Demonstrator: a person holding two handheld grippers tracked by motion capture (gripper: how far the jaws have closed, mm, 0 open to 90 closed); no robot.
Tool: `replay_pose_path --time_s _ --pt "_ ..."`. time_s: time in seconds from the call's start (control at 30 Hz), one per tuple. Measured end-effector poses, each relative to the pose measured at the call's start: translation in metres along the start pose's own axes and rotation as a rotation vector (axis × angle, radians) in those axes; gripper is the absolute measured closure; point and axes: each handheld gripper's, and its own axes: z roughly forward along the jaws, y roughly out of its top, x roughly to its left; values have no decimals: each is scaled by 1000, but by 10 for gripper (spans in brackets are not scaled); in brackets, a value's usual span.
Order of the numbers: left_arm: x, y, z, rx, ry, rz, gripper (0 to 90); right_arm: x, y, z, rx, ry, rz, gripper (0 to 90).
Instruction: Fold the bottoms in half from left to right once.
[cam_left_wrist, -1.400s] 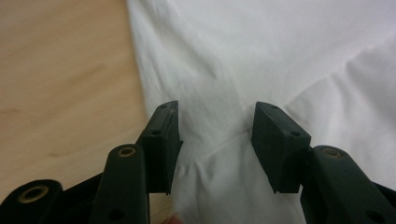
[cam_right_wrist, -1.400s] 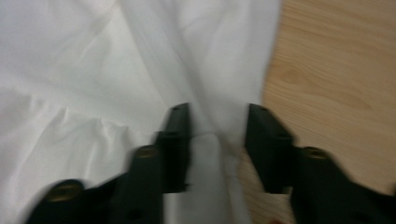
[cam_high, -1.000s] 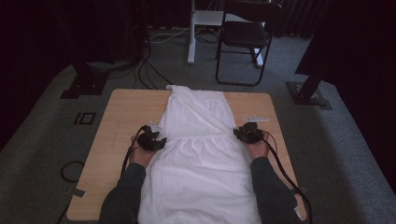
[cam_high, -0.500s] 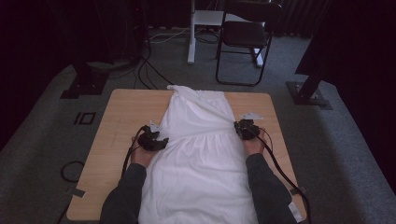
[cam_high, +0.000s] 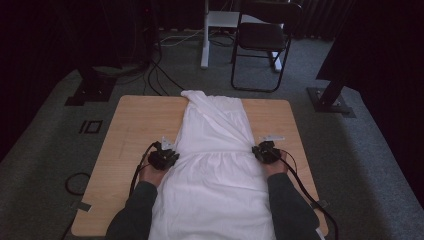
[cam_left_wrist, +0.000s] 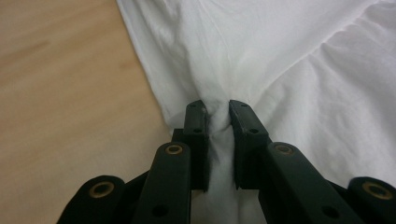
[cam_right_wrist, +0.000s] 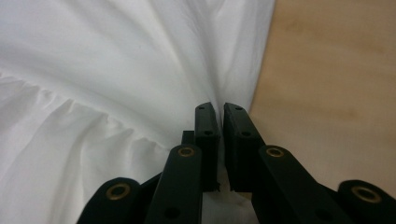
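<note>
Both grippers pinched the white dress at its waist seam on the wooden table.

The left gripper (cam_left_wrist: 217, 109) had just been closing and its jaws held a bunched fold of the dress (cam_high: 215, 150) at its left edge; the right gripper (cam_right_wrist: 218, 109) clamped a thinner fold at the right edge. The dress lay lengthwise down the middle of the table (cam_high: 135, 120), skirt toward the person. The right pinch looked shallow, so a quick lift could probably pull the cloth free; uneven pulling might skew the garment or drag it off the table. There were no containers in sight.
</note>
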Motion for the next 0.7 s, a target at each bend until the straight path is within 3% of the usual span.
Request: replay_pose_path --time_s 0.1,0.23,0.4,0.47,0.53,0.6,0.7 --pt "-17 -15 -15 0 -14 19 790 6 -20 -19 -3 25 1 841" --pt "-42 -40 -37 -17 -54 31 787 12 -48 -47 1 71 41 840" --pt "-52 -56 -54 -10 -104 25 756 20 -69 -73 48 119 58 814" --pt "-49 -53 -58 -32 -81 23 648 22 -69 -77 64 122 40 701" --pt "-43 -45 -62 -72 -64 9 603 21 -62 -80 14 137 12 599" --pt "-39 -31 -64 -102 -50 9 575 22 -47 -80 -15 147 3 567" --pt "-34 -10 -57 -120 -21 44 566 29 -17 -72 -49 145 -52 585"
